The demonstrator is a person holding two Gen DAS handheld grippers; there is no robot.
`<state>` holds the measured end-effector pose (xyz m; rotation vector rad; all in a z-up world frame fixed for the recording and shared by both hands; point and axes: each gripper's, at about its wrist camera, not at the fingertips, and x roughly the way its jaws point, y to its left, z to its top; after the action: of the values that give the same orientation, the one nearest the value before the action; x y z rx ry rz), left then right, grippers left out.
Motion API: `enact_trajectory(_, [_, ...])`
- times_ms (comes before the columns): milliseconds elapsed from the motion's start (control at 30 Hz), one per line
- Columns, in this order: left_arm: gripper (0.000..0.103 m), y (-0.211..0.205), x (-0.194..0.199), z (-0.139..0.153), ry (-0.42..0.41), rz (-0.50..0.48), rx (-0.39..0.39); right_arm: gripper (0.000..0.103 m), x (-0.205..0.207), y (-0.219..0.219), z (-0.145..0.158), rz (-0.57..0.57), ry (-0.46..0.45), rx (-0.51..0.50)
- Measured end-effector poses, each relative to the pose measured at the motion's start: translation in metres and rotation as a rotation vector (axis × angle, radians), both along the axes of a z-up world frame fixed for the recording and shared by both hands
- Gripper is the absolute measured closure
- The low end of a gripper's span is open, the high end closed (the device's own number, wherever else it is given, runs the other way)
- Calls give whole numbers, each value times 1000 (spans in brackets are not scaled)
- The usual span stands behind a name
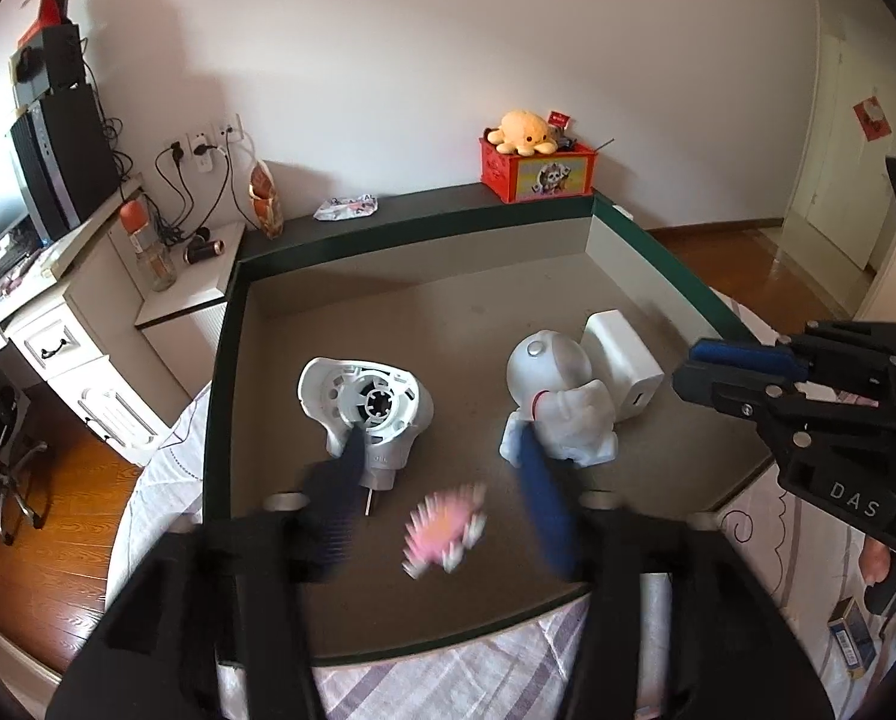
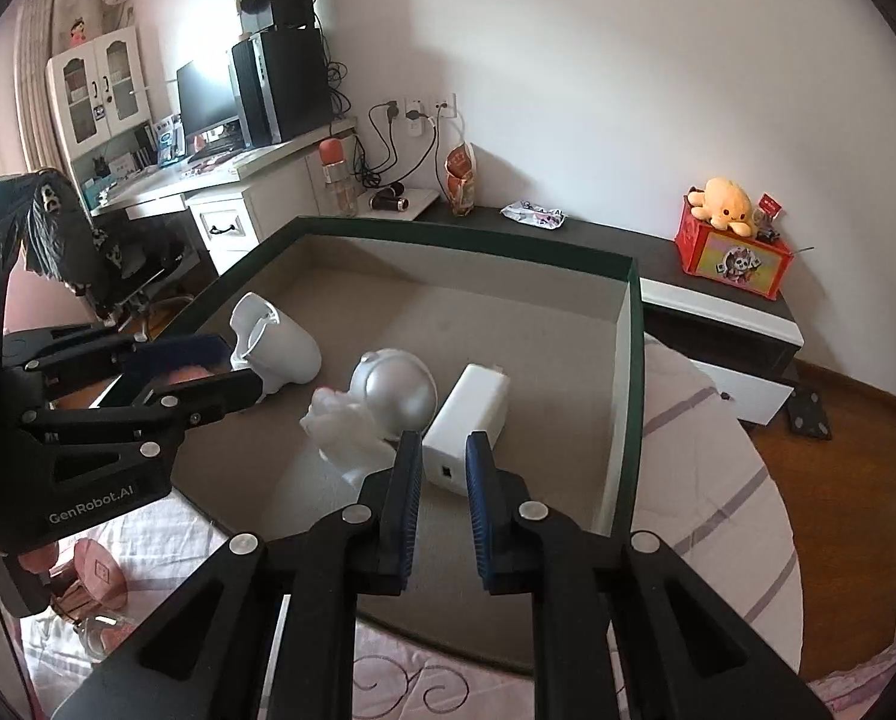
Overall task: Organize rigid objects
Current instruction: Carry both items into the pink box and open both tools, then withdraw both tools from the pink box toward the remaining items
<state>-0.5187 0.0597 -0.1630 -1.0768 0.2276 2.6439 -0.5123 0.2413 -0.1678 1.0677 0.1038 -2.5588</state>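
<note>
Jaws spread on both grippers: left gripper [image 1: 441, 483] above a blurred pink toy [image 1: 444, 531], possibly falling; right gripper [image 2: 441, 468] empty, near the white charger [image 2: 466, 420] in the box [image 2: 625, 396].

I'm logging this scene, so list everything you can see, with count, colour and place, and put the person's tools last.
Tray: one, dark green rim, grey floor, on the bed.
Hair-dryer-like shell: one, white, tray's left side.
Astronaut figure: one, white and silver, tray centre, lying beside the box.
Box: one, white, right of the astronaut figure.
Toy: one, pink, blurred, between the left tool's fingers with gaps either side.
Crate: one, red, on the dark ledge.
Plush octopus: one, yellow, on the crate.
Desk: one, white, far left, with monitor and speakers.
Left tool: black, blue pads, open.
Right tool: black, blue pads, open, empty, near the box.
</note>
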Motion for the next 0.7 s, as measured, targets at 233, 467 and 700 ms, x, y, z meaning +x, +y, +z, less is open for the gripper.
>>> enact_trajectory(233, [14,-20,31,18,57,52,41,63,24,10,8,-26,11,-22])
enact_trajectory(467, [1,-48,101,40,162,129,47,20,79,25,31,-98,91,-38])
enact_trajectory(700, [0,-75,183,50,231,212,51,17,149,34,49,-141,172,-61])
